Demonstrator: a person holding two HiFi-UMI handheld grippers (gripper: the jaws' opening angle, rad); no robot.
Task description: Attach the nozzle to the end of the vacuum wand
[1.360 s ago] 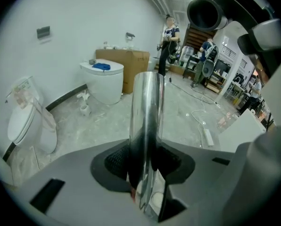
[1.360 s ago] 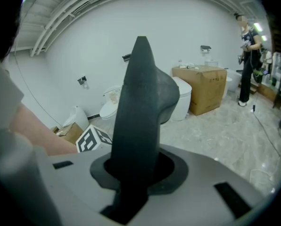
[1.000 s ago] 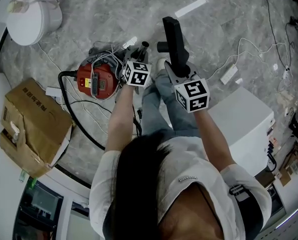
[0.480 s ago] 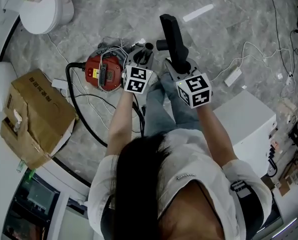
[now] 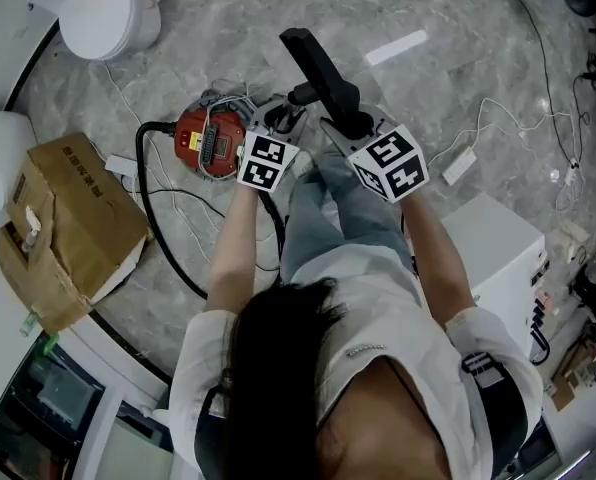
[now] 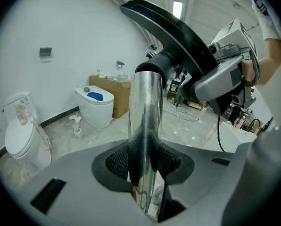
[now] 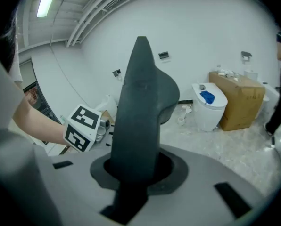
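Over marbled floor (image 5: 228, 18); left fingers (image 6: 116, 163) grip chrome wand (image 6: 145, 121); right fingers (image 7: 172, 172) grip black nozzle (image 7: 138, 126)

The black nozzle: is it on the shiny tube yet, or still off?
On, it seems: in the left gripper view the nozzle caps the top end of the tube with its round socket. How firmly cannot be told.

Wand (image 6: 144, 112) in your left gripper (image 5: 281, 123), nozzle (image 5: 318, 70) in your right gripper (image 5: 344, 126), nozzle at wand's far end. On floor to your left: vacuum canister (image 5: 209, 140) beside left gripper, cardboard box (image 5: 63, 223) farther left, toilet (image 5: 103, 20) beyond. Cabinet (image 5: 493, 253) at your right.
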